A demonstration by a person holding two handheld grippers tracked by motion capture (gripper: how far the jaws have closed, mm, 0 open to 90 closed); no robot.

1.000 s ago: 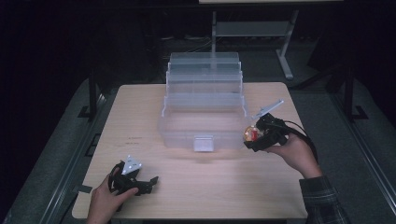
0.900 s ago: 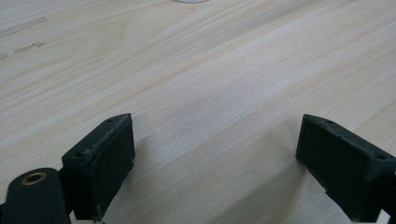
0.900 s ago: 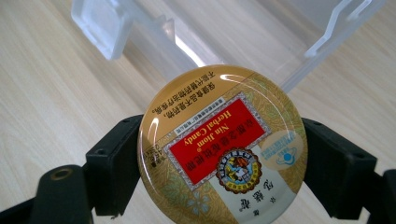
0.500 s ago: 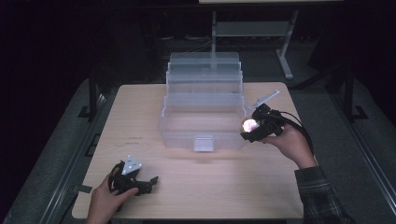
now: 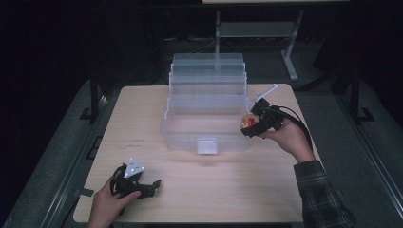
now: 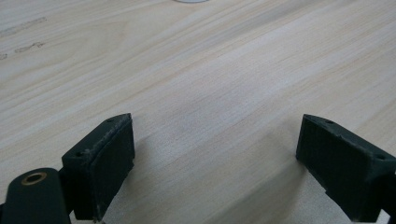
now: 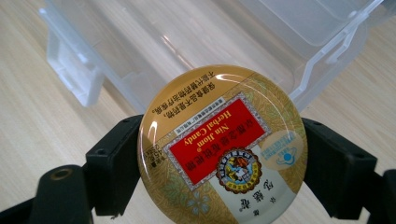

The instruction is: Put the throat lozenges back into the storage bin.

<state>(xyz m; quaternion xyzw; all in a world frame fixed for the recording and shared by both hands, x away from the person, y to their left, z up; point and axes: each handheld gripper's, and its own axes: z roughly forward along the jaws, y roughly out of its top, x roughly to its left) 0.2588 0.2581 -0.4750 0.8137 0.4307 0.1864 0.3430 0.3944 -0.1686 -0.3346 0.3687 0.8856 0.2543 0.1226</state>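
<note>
My right tool (image 7: 219, 158) clamps a glossy candy tin (image 7: 219, 144) by its rim, light, stiff, likely slippery; left tool (image 6: 215, 163) gapes empty

Left gripper (image 5: 153, 182): black body, grey three-cornered plate (image 5: 133, 167) on top with small pale dots. Its two jaws are blocky black wedges, each with small screw holes near the tip; flat pads (image 6: 114, 158) on the inner faces, edges worn. A brass-ringed hole (image 6: 34, 178) sits on the black housing beside one jaw.

Right gripper (image 5: 248, 126): same black build, black cable (image 5: 298, 121) looping off its rear. Right sleeve (image 5: 321, 194): dark plaid, cuff at the wrist.
</note>
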